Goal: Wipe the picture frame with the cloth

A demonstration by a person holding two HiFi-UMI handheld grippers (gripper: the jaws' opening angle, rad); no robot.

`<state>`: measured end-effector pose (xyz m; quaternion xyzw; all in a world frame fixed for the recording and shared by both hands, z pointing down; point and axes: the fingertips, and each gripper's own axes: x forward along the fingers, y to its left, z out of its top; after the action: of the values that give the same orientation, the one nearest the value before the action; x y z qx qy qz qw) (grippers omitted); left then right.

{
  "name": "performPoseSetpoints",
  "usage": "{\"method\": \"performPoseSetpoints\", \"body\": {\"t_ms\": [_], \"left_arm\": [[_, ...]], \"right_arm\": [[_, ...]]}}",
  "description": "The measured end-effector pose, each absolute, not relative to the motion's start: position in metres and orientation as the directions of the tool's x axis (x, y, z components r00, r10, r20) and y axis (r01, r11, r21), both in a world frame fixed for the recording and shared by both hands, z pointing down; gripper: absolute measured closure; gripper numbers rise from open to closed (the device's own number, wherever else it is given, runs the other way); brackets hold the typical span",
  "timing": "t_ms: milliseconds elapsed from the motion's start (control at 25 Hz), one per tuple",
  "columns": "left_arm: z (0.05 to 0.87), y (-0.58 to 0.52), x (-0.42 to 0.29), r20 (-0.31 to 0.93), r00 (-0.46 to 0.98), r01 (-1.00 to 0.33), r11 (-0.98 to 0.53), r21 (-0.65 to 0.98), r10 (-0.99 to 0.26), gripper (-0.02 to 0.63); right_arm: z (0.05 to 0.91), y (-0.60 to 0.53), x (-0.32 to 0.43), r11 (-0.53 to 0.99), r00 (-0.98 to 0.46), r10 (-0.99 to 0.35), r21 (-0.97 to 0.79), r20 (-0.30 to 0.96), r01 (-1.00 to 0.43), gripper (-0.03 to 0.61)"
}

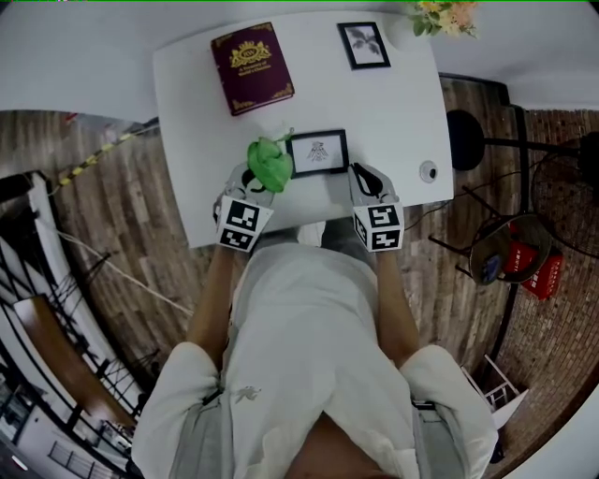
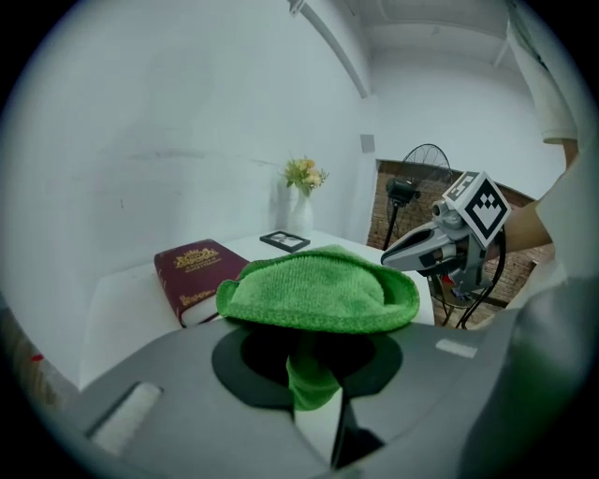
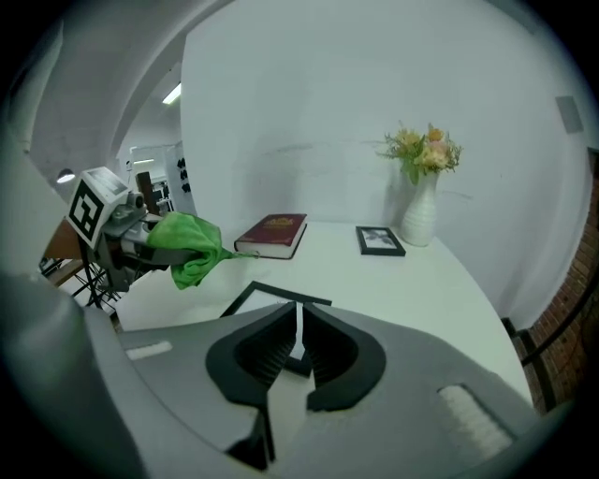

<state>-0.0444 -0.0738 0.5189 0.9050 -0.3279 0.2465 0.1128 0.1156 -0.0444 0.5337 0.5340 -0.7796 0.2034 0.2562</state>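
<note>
White desk [image 1: 187, 140]: maroon book [image 1: 252, 67], small framed print [image 1: 363, 44], flower vase [image 1: 440, 17], picture frame [image 1: 317, 152], perhaps a small round cap [image 1: 428, 171].

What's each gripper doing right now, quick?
Left gripper: shut on the green cloth.
Right gripper: shut on the edge of the nearer picture frame.

No readable text anywhere. Maroon book [image 1: 252, 67]: gold cover lettering, too small and blurred for me to read. Left marker cube [image 1: 241, 223], right marker cube [image 1: 378, 226]: black-and-white squares only.
</note>
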Motion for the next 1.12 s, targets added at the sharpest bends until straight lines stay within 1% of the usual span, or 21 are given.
{"method": "performPoseSetpoints", "body": {"t_ms": [160,480,760,1120], "left_arm": [[0.488,-0.085,-0.039,0.448,0.687,-0.649,-0.760,0.026,-0.572,0.525],[0.433,-0.092,-0.030,0.319,0.728,-0.641,-0.767,0.004,-0.607,0.525],[0.405,-0.096,-0.029,0.255,0.739,-0.643,-0.765,-0.008,-0.624,0.525],[0.390,-0.097,-0.027,0.225,0.751,-0.635,-0.772,-0.012,-0.621,0.525]], "right_arm": [[0.497,-0.054,0.110,0.366,-0.320,-0.775,-0.026,0.545,-0.930,0.574],[0.438,-0.063,0.095,0.411,-0.372,-0.826,0.000,0.424,-0.912,0.575],[0.416,-0.064,0.086,0.416,-0.378,-0.844,0.019,0.381,-0.909,0.575],[0.399,-0.069,0.081,0.407,-0.373,-0.860,0.027,0.349,-0.913,0.575]]}}
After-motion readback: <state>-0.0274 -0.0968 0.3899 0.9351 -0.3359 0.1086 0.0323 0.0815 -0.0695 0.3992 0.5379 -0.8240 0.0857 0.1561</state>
